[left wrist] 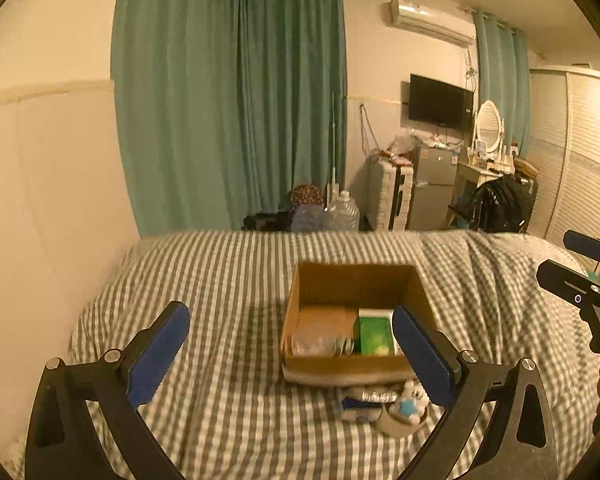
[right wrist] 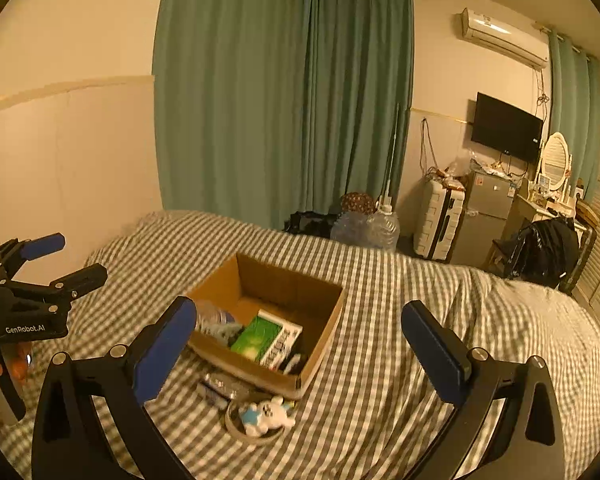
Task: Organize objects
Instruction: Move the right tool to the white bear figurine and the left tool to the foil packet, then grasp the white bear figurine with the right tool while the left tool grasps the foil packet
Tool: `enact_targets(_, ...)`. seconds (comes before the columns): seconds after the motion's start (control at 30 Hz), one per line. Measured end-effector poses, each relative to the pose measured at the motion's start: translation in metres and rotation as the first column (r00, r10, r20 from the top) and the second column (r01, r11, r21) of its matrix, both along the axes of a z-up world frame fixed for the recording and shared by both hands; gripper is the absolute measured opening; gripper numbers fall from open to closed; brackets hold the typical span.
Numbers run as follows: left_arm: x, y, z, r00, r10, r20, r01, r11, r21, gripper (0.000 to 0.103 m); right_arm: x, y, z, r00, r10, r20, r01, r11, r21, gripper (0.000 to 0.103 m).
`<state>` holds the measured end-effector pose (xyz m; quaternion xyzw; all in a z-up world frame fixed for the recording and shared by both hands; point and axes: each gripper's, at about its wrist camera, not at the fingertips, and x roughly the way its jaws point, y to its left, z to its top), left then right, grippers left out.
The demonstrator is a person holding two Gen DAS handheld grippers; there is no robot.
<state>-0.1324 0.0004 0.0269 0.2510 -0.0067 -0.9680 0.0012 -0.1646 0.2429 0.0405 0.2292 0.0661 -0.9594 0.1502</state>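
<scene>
Cardboard box [right wrist: 260, 320] on checked bedspread [right wrist: 420, 320], toy [right wrist: 266, 416] beside; both grippers' fingers [left wrist: 424, 356] spread, empty.

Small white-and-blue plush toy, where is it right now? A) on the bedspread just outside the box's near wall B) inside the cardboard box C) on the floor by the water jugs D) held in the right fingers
A: the plush toy lies on the checked bedspread in front of the cardboard box, outside its near wall; the left gripper and right gripper are both open and empty.
</scene>
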Motion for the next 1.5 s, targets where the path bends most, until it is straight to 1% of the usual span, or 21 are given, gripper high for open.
enact_targets(0.07,-0.004,0.002,-0.018,0.999,0.008,0.033,-0.008,1.000,0.007,0.103,0.001,-0.002,-0.021,1.000,0.009,0.016,-0.009,1.000,0.001,0.103)
enact_targets(0.13,-0.006,0.004,-0.044,0.998,0.024,0.060,-0.024,1.000,0.005,0.103,-0.002,-0.005,-0.045,1.000,0.015,0.024,-0.015,1.000,-0.005,0.103)
enact_targets(0.27,-0.019,0.012,-0.093,0.991,0.060,0.119,-0.055,0.997,-0.045,0.103,-0.016,-0.008,-0.089,0.999,0.008,0.053,-0.008,1.000,0.008,0.103)
enact_targets(0.4,-0.032,0.019,-0.136,0.984,0.055,0.170,-0.043,0.996,-0.076,0.103,-0.030,-0.011,-0.127,0.990,0.022,0.137,-0.025,1.000,0.018,0.103)
enact_targets(0.5,-0.034,0.021,-0.160,0.984,0.050,0.172,-0.031,0.994,-0.109,0.103,-0.038,-0.014,-0.152,0.979,0.032,0.200,-0.037,0.999,0.019,0.103)
enact_targets(0.57,-0.034,0.019,-0.172,0.980,0.046,0.192,-0.026,0.994,-0.107,0.103,-0.042,-0.018,-0.168,0.968,0.029,0.248,-0.041,0.998,0.043,0.103)
enact_targets(0.6,-0.034,0.017,-0.177,0.978,0.045,0.203,-0.025,0.995,-0.100,0.103,-0.042,-0.020,-0.172,0.967,0.027,0.254,-0.043,0.997,0.058,0.103)
enact_targets(0.67,-0.034,0.014,-0.183,0.975,0.047,0.217,-0.028,0.995,-0.092,0.103,-0.045,-0.027,-0.182,0.964,0.015,0.267,-0.047,0.993,0.112,0.103)
enact_targets(0.73,-0.034,0.013,-0.185,0.974,0.046,0.222,-0.027,0.996,-0.086,0.103,-0.052,-0.032,-0.194,0.955,0.005,0.297,-0.047,0.990,0.135,0.103)
enact_targets(0.87,-0.031,0.013,-0.185,0.974,0.038,0.222,-0.022,0.997,-0.074,0.103,-0.069,-0.035,-0.221,0.912,0.020,0.410,-0.075,0.990,0.118,0.102)
enact_targets(0.93,-0.030,0.013,-0.187,0.973,0.038,0.228,-0.022,0.997,-0.074,0.103,-0.075,-0.036,-0.229,0.903,0.012,0.430,-0.074,0.989,0.129,0.102)
enact_targets(1.03,-0.029,0.013,-0.188,0.972,0.039,0.233,-0.022,0.997,-0.076,0.103,-0.083,-0.036,-0.233,0.896,0.019,0.444,-0.078,0.990,0.115,0.101)
enact_targets(1.07,-0.030,0.014,-0.188,0.971,0.039,0.235,-0.021,0.997,-0.078,0.103,-0.084,-0.037,-0.234,0.894,0.027,0.447,-0.087,0.990,0.113,0.098)
enact_targets(1.13,-0.030,0.015,-0.189,0.970,0.040,0.238,-0.021,0.996,-0.083,0.103,-0.085,-0.039,-0.235,0.891,0.057,0.450,-0.109,0.990,0.091,0.085)
enact_targets(1.17,-0.029,0.016,-0.190,0.970,0.040,0.241,-0.020,0.996,-0.086,0.103,-0.084,-0.039,-0.234,0.887,0.077,0.455,-0.124,0.989,0.075,0.071)
enact_targets(1.2,-0.030,0.016,-0.191,0.969,0.040,0.244,-0.019,0.996,-0.088,0.103,-0.083,-0.041,-0.233,0.882,0.094,0.461,-0.140,0.988,0.066,0.066)
enact_targets(1.3,-0.031,0.018,-0.196,0.966,0.038,0.257,-0.015,0.996,-0.091,0.103,-0.079,-0.045,-0.234,0.893,0.080,0.443,-0.142,0.984,0.111,0.066)
enact_targets(1.4,-0.030,0.019,-0.197,0.963,0.042,0.264,-0.017,0.995,-0.095,0.103,-0.075,-0.035,-0.224,0.900,0.075,0.430,-0.117,0.991,0.071,0.066)
enact_targets(1.47,-0.029,0.020,-0.196,0.963,0.040,0.267,-0.016,0.996,-0.092,0.103,-0.069,-0.025,-0.212,0.909,0.076,0.410,-0.100,0.994,0.037,0.066)
enact_targets(1.5,-0.028,0.021,-0.195,0.963,0.036,0.268,-0.012,0.996,-0.093,0.103,-0.065,-0.021,-0.205,0.918,0.069,0.390,-0.090,0.995,0.036,0.066)
